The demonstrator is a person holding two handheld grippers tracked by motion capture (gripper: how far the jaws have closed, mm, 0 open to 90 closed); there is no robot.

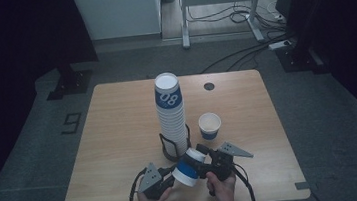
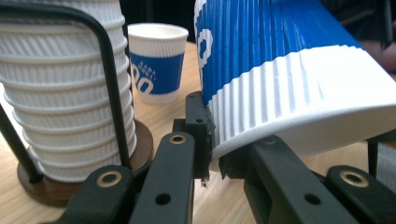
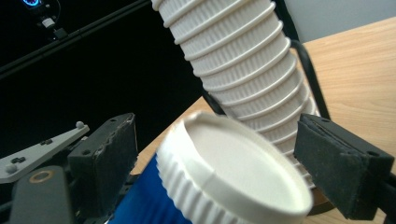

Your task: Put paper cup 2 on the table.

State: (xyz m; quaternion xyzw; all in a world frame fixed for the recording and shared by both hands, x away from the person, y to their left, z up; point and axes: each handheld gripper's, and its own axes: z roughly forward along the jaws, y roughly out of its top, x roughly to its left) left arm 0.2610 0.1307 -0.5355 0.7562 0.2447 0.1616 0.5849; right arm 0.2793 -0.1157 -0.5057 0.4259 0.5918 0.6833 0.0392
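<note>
A blue-and-white ribbed paper cup (image 1: 187,169) lies on its side above the table's front edge, between my two grippers. My left gripper (image 1: 171,180) is shut on the cup's rim wall; in the left gripper view its jaws (image 2: 212,158) pinch the white rim of the cup (image 2: 280,70). My right gripper (image 1: 204,159) is at the cup's base. In the right gripper view its pads (image 3: 217,135) stand apart on either side of the white base (image 3: 243,163), with gaps showing. A tall stack of cups (image 1: 171,116) stands in a black wire holder (image 1: 166,147) just behind.
A single upright cup (image 1: 210,126) stands right of the stack and also shows behind the stack (image 2: 65,93) as a cup (image 2: 156,60). The wooden table (image 1: 119,132) has a cable hole (image 1: 208,86) at the back. Beyond it are a desk frame and floor cables.
</note>
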